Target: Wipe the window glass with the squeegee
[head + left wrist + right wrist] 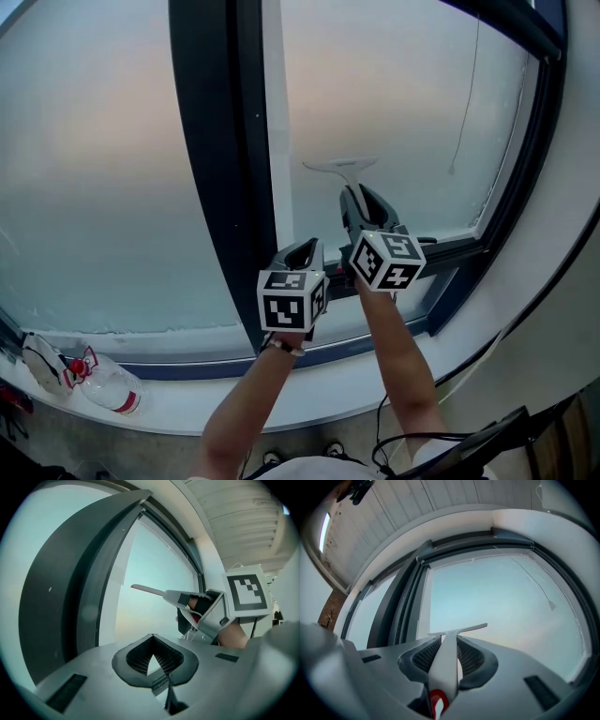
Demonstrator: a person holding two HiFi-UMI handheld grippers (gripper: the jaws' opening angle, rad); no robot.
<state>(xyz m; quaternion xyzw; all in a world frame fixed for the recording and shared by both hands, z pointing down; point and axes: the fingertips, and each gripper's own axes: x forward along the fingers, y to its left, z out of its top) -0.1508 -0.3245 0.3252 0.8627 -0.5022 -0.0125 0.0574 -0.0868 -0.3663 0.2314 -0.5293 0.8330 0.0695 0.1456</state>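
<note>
Squeegee (343,169) blade against window glass (412,103), low on right pane, near dark mullion (220,169). Right gripper (364,199) fingers clamped on its handle. Left gripper (302,251) just beside, lower, fingers closed, empty. Bottle (108,386) at sill's (309,380) left end.

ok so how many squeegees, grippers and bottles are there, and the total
Grey T-shaped squeegee: 1
Grey two-jaw grippers: 2, the left gripper and the right gripper
Clear plastic bottle with red cap: 1
Total: 4
</note>
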